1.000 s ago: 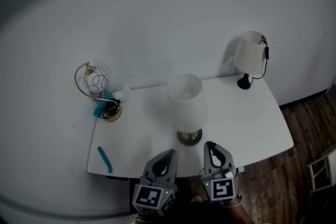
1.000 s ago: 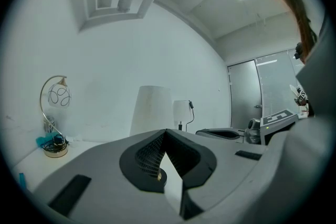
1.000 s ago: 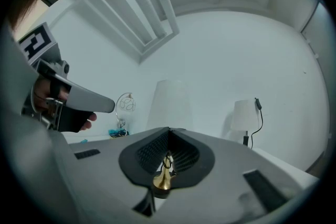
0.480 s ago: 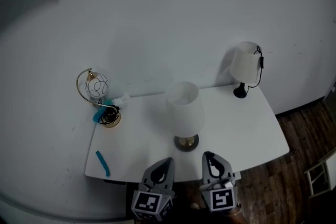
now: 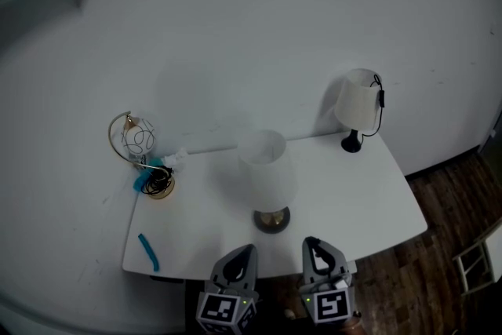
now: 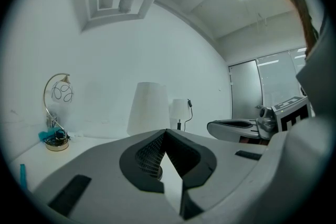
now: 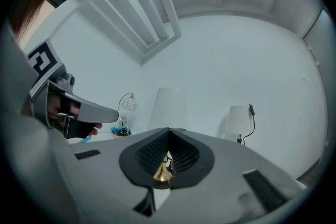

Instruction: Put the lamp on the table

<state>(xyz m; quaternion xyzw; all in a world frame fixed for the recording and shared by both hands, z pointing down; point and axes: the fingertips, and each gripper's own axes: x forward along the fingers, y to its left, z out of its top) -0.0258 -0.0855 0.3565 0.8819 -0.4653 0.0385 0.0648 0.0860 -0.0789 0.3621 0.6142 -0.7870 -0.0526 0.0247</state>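
Note:
The lamp (image 5: 267,175), with a tall white shade and a round brass base (image 5: 271,220), stands upright on the white table (image 5: 353,192), near the middle of its front half. My left gripper (image 5: 248,251) and right gripper (image 5: 312,243) hover side by side at the table's front edge, just short of the base and not touching it. Both are shut with nothing between the jaws. In the left gripper view the lamp (image 6: 148,107) rises behind the closed tips (image 6: 165,131). In the right gripper view the brass base (image 7: 163,171) shows below the closed tips (image 7: 169,129).
A small white-shaded lamp with a black stem (image 5: 357,106) stands at the table's back right corner. A gold arc lamp with a glass ball (image 5: 133,143) and coiled cord sits at the back left. A blue strip (image 5: 147,251) lies at the front left. Dark wood floor (image 5: 439,247) lies to the right.
Both grippers have drawn back from the lamp's base toward the table's front edge. The lamp stays standing where it was; the head view has pulled back a little.

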